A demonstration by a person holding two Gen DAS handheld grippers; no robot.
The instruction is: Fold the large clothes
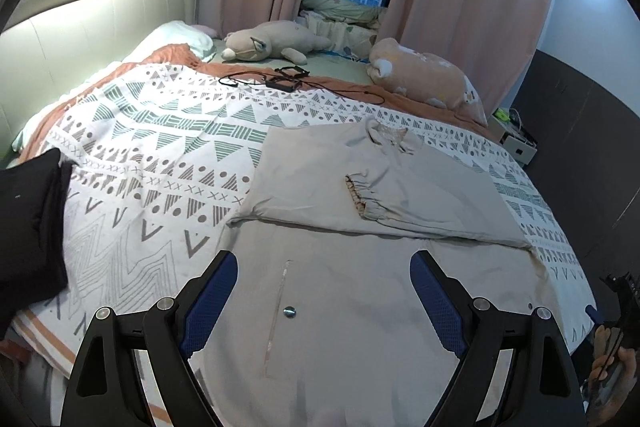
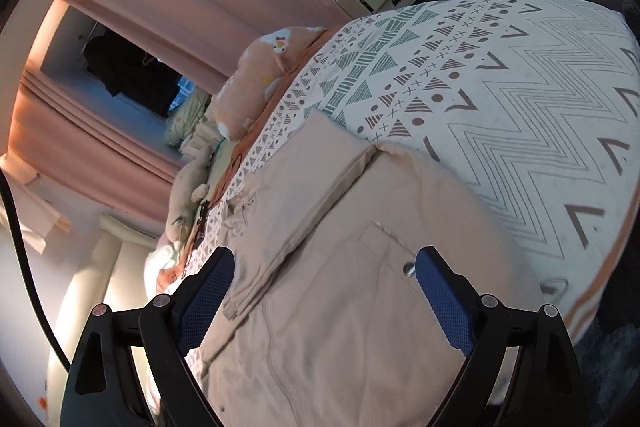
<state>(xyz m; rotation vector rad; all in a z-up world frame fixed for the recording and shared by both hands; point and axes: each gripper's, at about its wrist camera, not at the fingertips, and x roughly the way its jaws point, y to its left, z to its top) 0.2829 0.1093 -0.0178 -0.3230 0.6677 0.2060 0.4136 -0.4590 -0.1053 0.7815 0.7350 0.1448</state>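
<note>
Progress looks partial: the beige garment [image 1: 360,187] lies spread at the bed's [image 1: 140,155] near edge, sleeves folded inward, lengthwise folds still due. Left gripper [image 1: 324,303] and right gripper [image 2: 326,301] hover, fingers apart, empty.

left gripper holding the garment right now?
No: the left gripper has its jaws wide apart above the grey garment, which lies flat on the bed with nothing pinched.

dim room | warm glow on headboard [image 1: 80,27] | fisheye edges bent

Matt cloth garment [image 1: 360,187] on a printed cotton-like bedspread [image 1: 160,147].
</note>
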